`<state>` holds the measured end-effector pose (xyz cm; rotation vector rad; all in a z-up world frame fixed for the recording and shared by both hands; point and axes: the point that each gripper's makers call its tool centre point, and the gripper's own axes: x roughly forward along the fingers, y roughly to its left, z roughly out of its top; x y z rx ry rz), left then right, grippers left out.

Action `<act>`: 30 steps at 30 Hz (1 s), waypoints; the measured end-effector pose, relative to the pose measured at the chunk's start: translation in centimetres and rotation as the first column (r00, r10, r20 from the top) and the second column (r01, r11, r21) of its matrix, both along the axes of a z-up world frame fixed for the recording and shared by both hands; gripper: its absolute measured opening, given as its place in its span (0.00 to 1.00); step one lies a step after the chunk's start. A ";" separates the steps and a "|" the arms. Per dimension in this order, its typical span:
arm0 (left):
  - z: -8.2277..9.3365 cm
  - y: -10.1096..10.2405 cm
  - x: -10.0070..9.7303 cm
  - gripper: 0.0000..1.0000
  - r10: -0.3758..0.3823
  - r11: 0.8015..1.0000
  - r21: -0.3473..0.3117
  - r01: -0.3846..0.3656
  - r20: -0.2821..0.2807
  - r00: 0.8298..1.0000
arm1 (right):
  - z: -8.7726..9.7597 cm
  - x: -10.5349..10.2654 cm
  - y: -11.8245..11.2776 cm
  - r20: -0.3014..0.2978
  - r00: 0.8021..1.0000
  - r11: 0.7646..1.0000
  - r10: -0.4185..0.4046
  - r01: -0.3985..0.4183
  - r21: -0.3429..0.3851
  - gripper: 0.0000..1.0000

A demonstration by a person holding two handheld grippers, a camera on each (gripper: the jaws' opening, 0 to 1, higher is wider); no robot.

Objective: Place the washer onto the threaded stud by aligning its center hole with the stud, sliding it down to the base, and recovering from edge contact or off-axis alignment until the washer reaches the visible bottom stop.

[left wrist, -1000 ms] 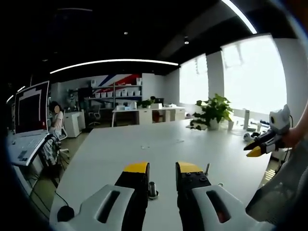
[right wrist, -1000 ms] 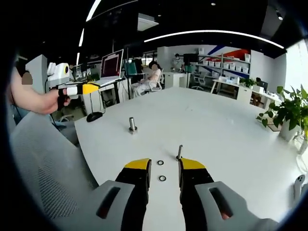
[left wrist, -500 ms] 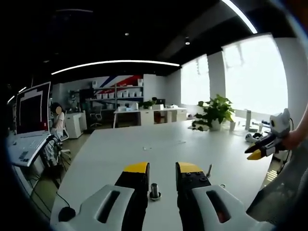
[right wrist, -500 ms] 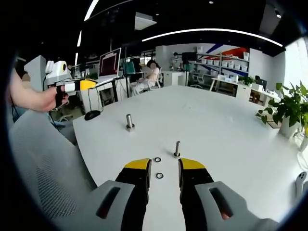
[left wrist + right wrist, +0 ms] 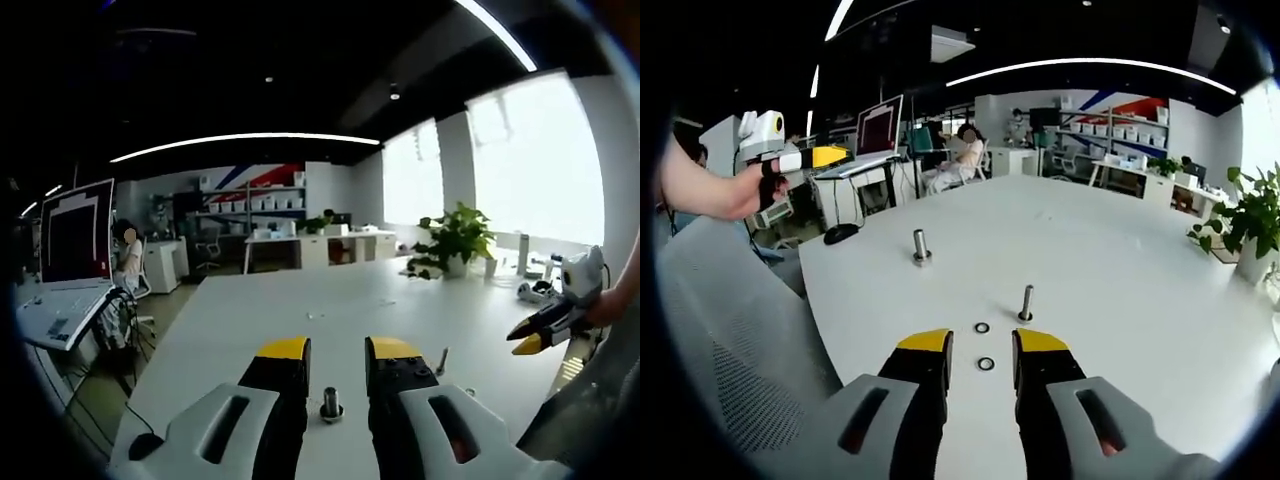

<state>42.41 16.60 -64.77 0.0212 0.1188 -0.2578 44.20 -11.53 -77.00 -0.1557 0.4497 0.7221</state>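
You're working over a big white table (image 5: 1120, 270) in an open-plan office: strip lights overhead, bright windows, shelving with white boxes along the far wall, a potted plant (image 5: 455, 238) at the table's far right edge, and a laptop (image 5: 75, 232) with its screen lit up off to the left. A grey mesh chair back (image 5: 735, 350) sits at the near left in the right gripper view.

Count-wise: two studs, two washers. In the right gripper view the thin threaded stud (image 5: 1026, 303) stands upright just past your right gripper (image 5: 980, 345), a bit right of centre, and a fatter stud with a base (image 5: 921, 247) stands further off to the left. One washer (image 5: 982, 328) lies flat just left of the thin stud, apart from it. The second washer (image 5: 986, 364) lies flat nearer, right between the yellow-tipped jaws.

Both grippers are parted and carrying nothing. Your left gripper (image 5: 335, 350) has the fat stud (image 5: 331, 404) showing between its jaws, not touching, with the thin stud (image 5: 441, 362) just to the right.
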 end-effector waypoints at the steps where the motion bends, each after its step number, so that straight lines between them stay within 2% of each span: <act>1: 0.0 0.0 0.0 0.20 0.000 1.000 0.001 0.000 -0.002 1.000 | -0.2 0.0 0.1 0.001 1.000 1.000 0.002 -0.002 0.004 0.27; 10: -0.6 -0.3 -0.1 0.20 -0.006 1.000 0.019 0.007 -0.029 1.000 | -2.2 0.6 1.7 -0.016 1.000 1.000 0.023 -0.023 0.021 0.29; 17: -1.0 -0.5 -0.1 0.20 -0.014 0.999 0.033 0.015 -0.046 0.999 | -3.0 1.6 1.7 -0.022 1.000 0.998 0.019 -0.017 0.063 0.31; 21: -1.3 -0.5 0.0 0.19 -0.015 0.999 0.042 0.018 -0.056 0.998 | -4.0 1.9 1.6 -0.042 0.999 0.998 0.014 -0.011 0.058 0.32; 30: -1.6 -0.1 0.1 0.19 0.000 0.999 0.041 0.003 -0.065 0.998 | -5.9 2.1 1.9 -0.044 0.999 0.997 0.027 -0.024 0.067 0.33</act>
